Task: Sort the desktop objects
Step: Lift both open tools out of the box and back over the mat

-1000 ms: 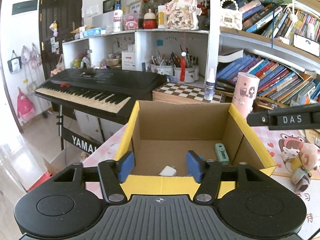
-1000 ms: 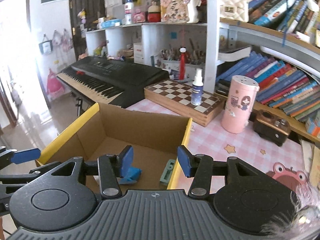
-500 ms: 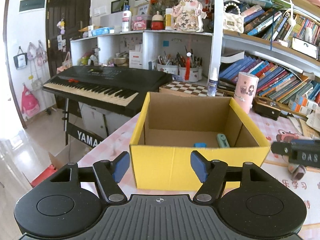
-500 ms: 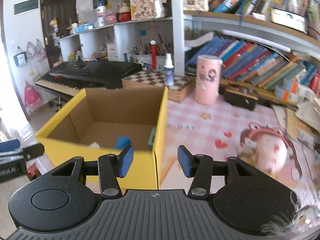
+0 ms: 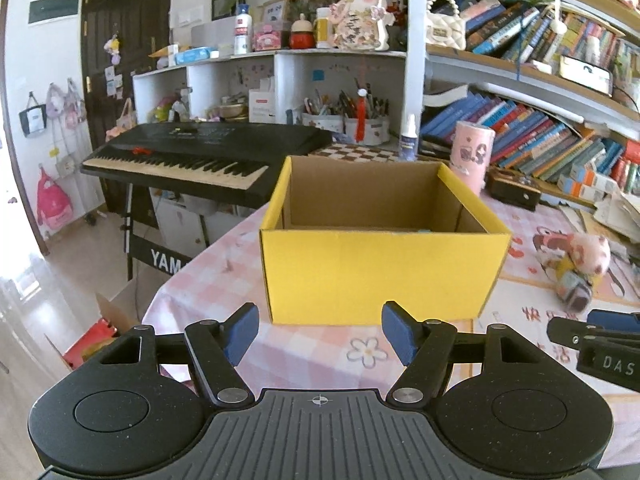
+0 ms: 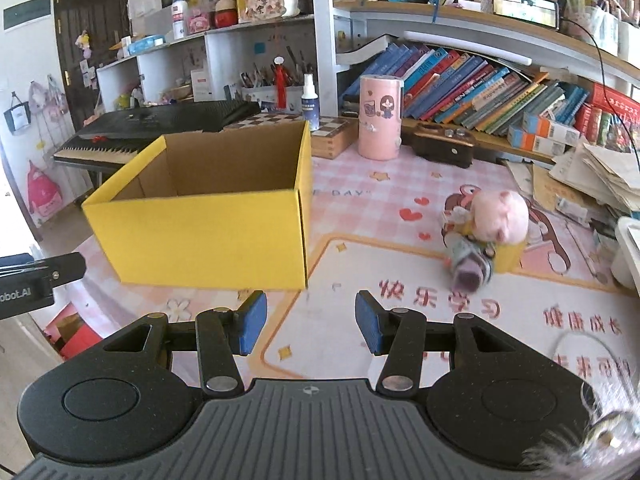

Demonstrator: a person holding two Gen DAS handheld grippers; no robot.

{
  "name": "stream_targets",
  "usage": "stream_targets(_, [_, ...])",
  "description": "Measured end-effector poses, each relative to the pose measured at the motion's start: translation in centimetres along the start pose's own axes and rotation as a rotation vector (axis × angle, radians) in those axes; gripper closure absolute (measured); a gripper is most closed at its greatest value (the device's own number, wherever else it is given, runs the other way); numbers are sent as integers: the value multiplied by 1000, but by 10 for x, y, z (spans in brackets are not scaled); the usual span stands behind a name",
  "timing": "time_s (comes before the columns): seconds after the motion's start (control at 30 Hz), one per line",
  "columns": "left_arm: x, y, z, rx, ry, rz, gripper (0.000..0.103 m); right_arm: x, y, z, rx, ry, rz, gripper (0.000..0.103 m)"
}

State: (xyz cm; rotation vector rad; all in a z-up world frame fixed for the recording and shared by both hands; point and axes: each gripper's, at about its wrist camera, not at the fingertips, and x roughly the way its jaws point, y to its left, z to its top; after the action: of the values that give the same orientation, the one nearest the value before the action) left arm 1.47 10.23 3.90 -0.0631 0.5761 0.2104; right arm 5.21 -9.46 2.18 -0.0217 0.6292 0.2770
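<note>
Box (image 5: 380, 276), yellow outside, open-topped

Bright daylight, left-side glare, fisheye-warped edges

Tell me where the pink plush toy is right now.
In the right wrist view, the pink plush toy lies on the table mat, right of the yellow box.

Both wrist views look forward and slightly down over the desk from nearby, sharing the yellow box (image 5: 380, 276) (image 6: 208, 236), plush pig (image 5: 588, 252) (image 6: 500, 216) and bookshelves (image 5: 540, 140) (image 6: 480, 88).
</note>
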Motion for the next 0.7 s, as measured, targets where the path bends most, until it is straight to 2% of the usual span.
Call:
stream_targets(0.13, [-9, -2, -7, 23, -7, -6, 27, -10, 7, -12, -6, 1, -11, 56])
stream_targets(0.7, [-28, -16, -35, 84, 31, -75, 26, -33, 17, -44, -11, 22, -55, 53])
